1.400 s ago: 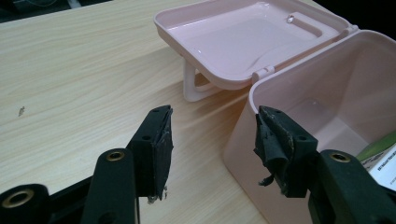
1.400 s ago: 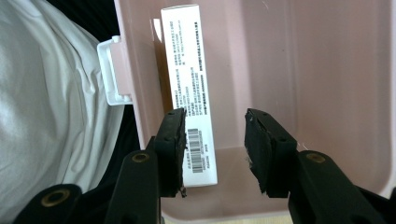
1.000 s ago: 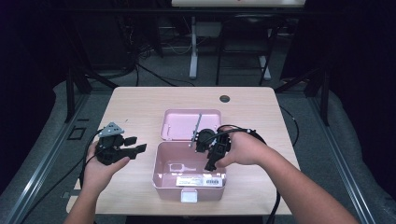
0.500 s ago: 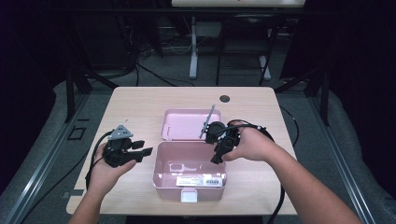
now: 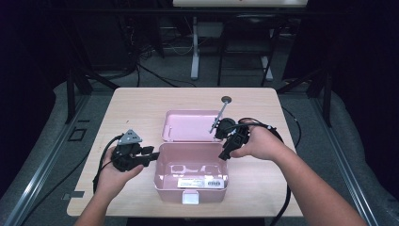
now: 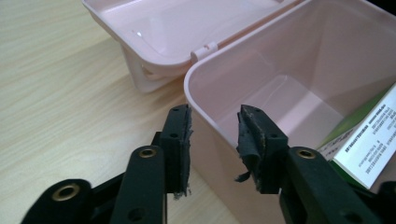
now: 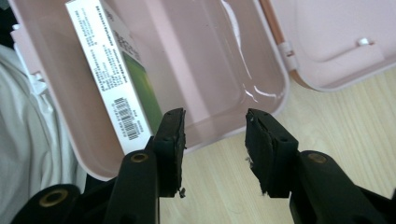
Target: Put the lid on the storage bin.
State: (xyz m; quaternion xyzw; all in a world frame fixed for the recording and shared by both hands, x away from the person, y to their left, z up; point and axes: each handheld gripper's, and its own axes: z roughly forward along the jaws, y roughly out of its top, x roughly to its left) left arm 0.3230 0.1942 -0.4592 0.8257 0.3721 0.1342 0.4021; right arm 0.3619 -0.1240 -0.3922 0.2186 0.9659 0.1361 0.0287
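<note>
Seemingly the steadying step of work on the open pink box, sitting at the near middle of the table with its lid folded back flat on the far side and a small white-and-green carton lying inside against the near wall. Left gripper brought level from the left, straddling the box's left wall, one jaw outside and one inside. Jaws just now closing, narrowed to about half their spread, the thin wall between them but a gap visible on each side, so no pinch yet. Next, probably: finishing that squeeze on the rim to pin the box, gently enough not to flex the thin plastic or drag it across the table. Right gripper held above the box's far right corner, tilted down and towards the left, jaws fairly wide with nothing in them, box rim and bare wood below. After that, likely a dip into the box and towards the near wall for the carton, calling for a turn of the wrist to line both jaws up with its narrow sides. Both forearms entering from the near edge, the left low beside the box, the right raised over it.
</note>
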